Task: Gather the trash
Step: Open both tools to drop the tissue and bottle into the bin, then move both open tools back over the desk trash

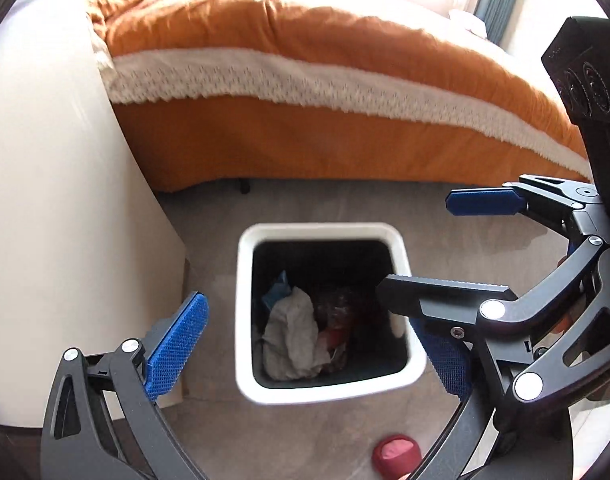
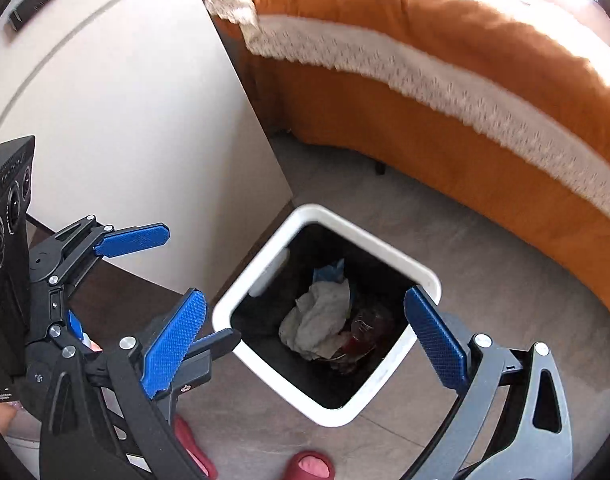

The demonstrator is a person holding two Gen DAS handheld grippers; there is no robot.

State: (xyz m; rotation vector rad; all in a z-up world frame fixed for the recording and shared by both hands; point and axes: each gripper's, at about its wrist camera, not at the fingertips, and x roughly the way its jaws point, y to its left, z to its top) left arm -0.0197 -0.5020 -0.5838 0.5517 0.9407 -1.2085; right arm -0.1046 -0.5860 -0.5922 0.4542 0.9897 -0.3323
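Beside an orange bed (image 1: 305, 80), one white bin (image 1: 325, 396) holds crumpled trash (image 1: 293, 336). Two grippers, left (image 1: 313, 344) and right (image 2: 305, 340), angle down above it, jaws spread wide, empty.

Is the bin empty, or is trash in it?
Not empty. The bin holds a crumpled white cloth, something blue and dark wrappers.

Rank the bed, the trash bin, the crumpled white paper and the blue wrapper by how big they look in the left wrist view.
1. bed
2. trash bin
3. crumpled white paper
4. blue wrapper, partly hidden, so unsure
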